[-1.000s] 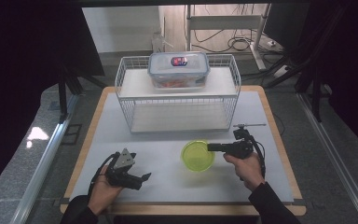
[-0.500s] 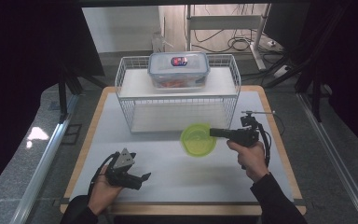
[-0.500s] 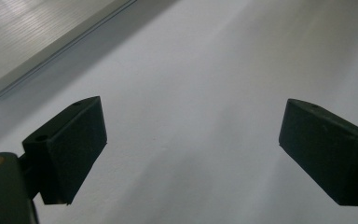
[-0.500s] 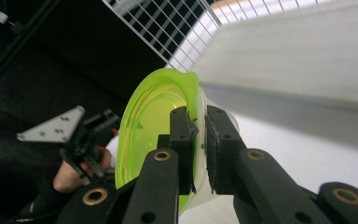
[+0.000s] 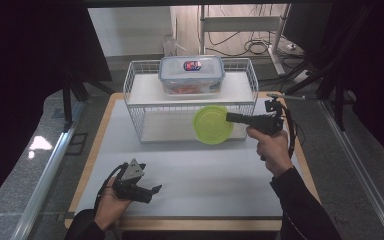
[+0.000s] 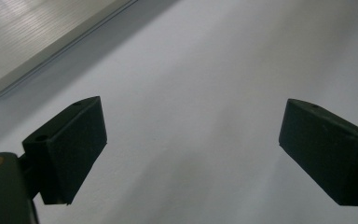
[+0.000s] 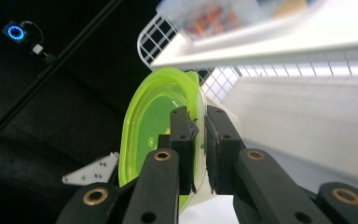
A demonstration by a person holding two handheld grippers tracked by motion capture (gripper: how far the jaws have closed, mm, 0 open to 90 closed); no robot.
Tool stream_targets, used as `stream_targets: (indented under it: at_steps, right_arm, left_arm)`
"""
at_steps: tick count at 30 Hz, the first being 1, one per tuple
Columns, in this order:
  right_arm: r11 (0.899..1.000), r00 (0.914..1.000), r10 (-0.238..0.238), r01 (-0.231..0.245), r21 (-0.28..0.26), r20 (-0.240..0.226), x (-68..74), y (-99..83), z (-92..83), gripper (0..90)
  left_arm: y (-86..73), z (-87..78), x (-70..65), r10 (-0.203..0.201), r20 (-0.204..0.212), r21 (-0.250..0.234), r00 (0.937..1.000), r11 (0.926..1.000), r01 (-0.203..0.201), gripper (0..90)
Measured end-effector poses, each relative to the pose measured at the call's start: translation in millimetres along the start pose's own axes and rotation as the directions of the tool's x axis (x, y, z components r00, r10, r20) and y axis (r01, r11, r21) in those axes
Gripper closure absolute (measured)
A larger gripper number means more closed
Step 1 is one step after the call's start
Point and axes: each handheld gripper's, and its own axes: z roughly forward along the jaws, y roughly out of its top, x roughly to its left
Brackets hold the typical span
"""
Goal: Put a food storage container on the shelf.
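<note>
A shallow round lime-green dish (image 5: pixel 213 125) hangs above the table, just in front of the white wire rack (image 5: pixel 135 95). My right gripper (image 5: pixel 230 117) is shut on its right rim. In the right gripper view the dish (image 7: pixel 154 116) stands on edge, and the right gripper (image 7: pixel 198 122) pinches its rim between the two pads. My left gripper (image 5: pixel 152 192) rests low near the front left of the table. It stands open (image 6: pixel 191 149) over bare grey mat with nothing between its fingers.
A clear lidded food box (image 5: pixel 191 74) with reddish contents sits on the rack's top shelf. The rack's lower shelf (image 5: pixel 165 127) is bare. The grey mat (image 5: pixel 205 170) covers the wooden table. Dark curtains and metal rails flank both sides.
My right gripper has lifted the green dish off the mat and carried it away from the person, up to the rack's front. The left gripper has stayed put.
</note>
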Motion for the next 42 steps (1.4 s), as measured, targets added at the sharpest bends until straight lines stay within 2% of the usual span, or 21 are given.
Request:
stream_targets:
  at_steps: [13, 20, 22, 26, 31, 35, 38, 42]
  right_arm:
    - [0.998, 0.9996, -0.02, 0.019, -0.067, -0.022, 27.5, 54.9, 6.1, 83.7]
    - [0.994, 0.9998, -0.02, 0.021, -0.106, 0.006, 35.3, 87.3, 17.1, 84.4]
    - [0.993, 0.9991, -0.024, 0.027, -0.112, 0.034, 36.0, 95.9, 22.0, 84.4]
    - [0.991, 0.9986, 0.006, 0.001, -0.132, 0.052, 31.1, 110.9, 35.0, 84.4]
    - [0.986, 0.998, 0.046, -0.038, -0.163, 0.043, 26.2, 127.3, 47.7, 84.4]
    - [0.984, 0.9961, 0.07, -0.061, -0.165, 0.053, 24.2, 134.9, 58.2, 84.3]
    - [0.981, 0.993, 0.111, -0.102, -0.167, 0.041, 19.7, 139.2, 68.2, 84.2]
    - [0.976, 0.9897, 0.138, -0.13, -0.177, 0.037, 17.8, 143.5, 76.5, 83.6]
  left_arm:
    - [-0.2, -0.2, 0.1, -0.005, 0.004, -0.006, 1.0, 1.0, 0.005, 7.4]
    - [-0.2, -0.9, 0.1, -0.004, 0.008, -0.006, 1.0, 1.0, 0.005, 7.4]
    - [-0.1, -1.0, 0.3, -0.004, 0.006, -0.008, 1.0, 1.0, 0.004, 7.5]
    - [-0.2, -1.2, 0.3, -0.004, 0.009, -0.008, 1.0, 1.0, 0.004, 7.4]
    - [-0.5, -1.1, 0.6, -0.006, 0.014, -0.008, 0.9999, 1.0, 0.006, 7.4]
    - [-0.4, -1.2, 0.2, -0.004, 0.016, -0.01, 0.9999, 0.9999, 0.004, 7.5]
    - [-0.4, -1.1, 0.2, -0.003, 0.017, -0.009, 0.9998, 1.0, 0.003, 7.5]
    - [-0.6, -0.7, 0.0, -0.006, 0.022, -0.007, 0.9997, 1.0, 0.006, 7.5]
